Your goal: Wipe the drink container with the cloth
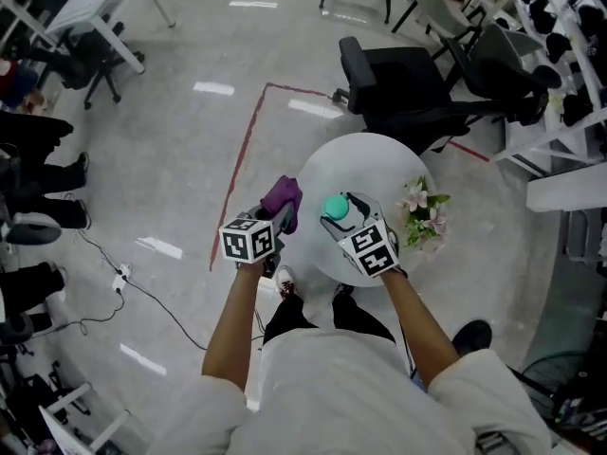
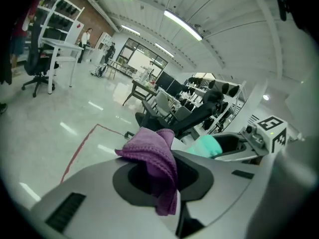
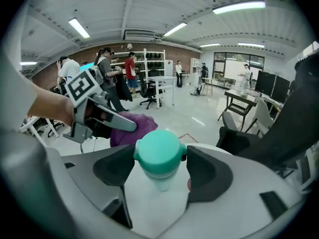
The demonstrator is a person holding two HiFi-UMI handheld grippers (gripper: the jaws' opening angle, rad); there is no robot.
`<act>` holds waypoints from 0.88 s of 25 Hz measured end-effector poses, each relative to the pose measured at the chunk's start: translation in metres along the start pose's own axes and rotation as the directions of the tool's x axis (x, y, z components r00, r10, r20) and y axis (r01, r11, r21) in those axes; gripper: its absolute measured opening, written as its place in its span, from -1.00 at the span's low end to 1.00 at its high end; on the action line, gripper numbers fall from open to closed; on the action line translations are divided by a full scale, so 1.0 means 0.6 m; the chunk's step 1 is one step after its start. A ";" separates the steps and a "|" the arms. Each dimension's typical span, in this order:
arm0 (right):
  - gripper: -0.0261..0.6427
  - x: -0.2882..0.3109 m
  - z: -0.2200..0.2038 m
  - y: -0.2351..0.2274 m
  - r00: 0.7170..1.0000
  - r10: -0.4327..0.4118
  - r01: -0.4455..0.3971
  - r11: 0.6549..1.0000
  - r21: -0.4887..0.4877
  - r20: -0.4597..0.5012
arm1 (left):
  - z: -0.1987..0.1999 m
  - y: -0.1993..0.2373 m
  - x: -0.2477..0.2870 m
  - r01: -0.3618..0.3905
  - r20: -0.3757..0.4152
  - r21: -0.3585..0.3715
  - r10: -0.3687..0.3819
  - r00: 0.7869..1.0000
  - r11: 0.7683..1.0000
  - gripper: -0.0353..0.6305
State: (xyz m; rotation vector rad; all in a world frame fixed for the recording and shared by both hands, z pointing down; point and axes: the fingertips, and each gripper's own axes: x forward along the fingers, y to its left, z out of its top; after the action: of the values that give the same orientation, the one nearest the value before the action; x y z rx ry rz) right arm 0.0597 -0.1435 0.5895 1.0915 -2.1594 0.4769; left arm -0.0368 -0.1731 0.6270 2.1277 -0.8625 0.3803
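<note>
Over a small round white table (image 1: 379,159), my right gripper (image 1: 340,212) is shut on the drink container (image 1: 336,207), a pale bottle with a teal lid. In the right gripper view both pads touch the teal lid (image 3: 158,156). Just to its left my left gripper (image 1: 285,218) is shut on a purple cloth (image 1: 283,197). In the left gripper view the cloth (image 2: 154,153) hangs bunched between the jaws, with the teal lid (image 2: 205,146) close beyond it to the right. Cloth and container look slightly apart. The right gripper view shows the cloth (image 3: 132,128) behind the lid at left.
A pink and white flower bunch (image 1: 422,214) lies at the table's right edge. A black office chair (image 1: 398,88) stands just beyond the table. Red tape (image 1: 242,159) marks the floor at left, and cables (image 1: 123,278) trail at lower left. People stand far off by shelves (image 3: 129,68).
</note>
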 end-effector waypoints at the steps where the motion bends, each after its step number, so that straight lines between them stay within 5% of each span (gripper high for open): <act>1: 0.09 -0.001 -0.002 0.000 1.000 0.001 -0.001 1.000 0.007 0.010 | 0.001 -0.010 -0.012 -0.003 0.013 -0.002 0.003 1.000 1.000 -0.67; 6: 0.25 -0.023 -0.001 -0.007 0.995 0.096 -0.092 0.990 -0.106 0.029 | 0.008 -0.048 -0.059 -0.002 0.074 0.003 0.002 0.997 1.000 -0.67; 9: 0.26 -0.031 0.010 0.003 0.977 0.213 -0.210 0.940 -0.270 -0.020 | 0.016 -0.050 -0.091 -0.013 0.111 -0.001 0.013 0.994 1.000 -0.67; 11: 0.27 -0.029 0.016 0.020 0.954 0.288 -0.297 0.866 -0.402 -0.085 | 0.019 -0.047 -0.111 -0.009 0.132 -0.022 0.012 0.991 1.000 -0.67; 14: 0.27 -0.022 0.013 0.030 0.920 0.333 -0.387 0.700 -0.600 -0.205 | 0.017 -0.056 -0.125 0.019 0.159 -0.078 -0.007 0.987 0.997 -0.67; 18: 0.15 -0.013 -0.012 0.038 0.835 0.391 -0.546 0.497 -0.675 -0.387 | -0.009 -0.079 -0.122 -0.034 0.099 -0.044 0.038 0.994 0.998 -0.67; 20: -0.03 -0.005 -0.019 0.038 0.822 0.379 -0.565 0.460 -0.684 -0.424 | -0.020 -0.090 -0.120 -0.044 0.080 -0.029 0.046 0.996 0.999 -0.67; 22: -0.03 -0.001 -0.016 0.043 0.825 0.375 -0.564 0.488 -0.666 -0.423 | -0.022 -0.096 -0.124 -0.032 0.086 -0.038 0.035 0.996 0.999 -0.67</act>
State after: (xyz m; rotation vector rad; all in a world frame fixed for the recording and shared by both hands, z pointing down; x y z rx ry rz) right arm 0.0426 -0.1224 0.5953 -0.0736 -2.0829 -0.1396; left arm -0.0507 -0.1033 0.5639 2.1116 -0.9486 0.2887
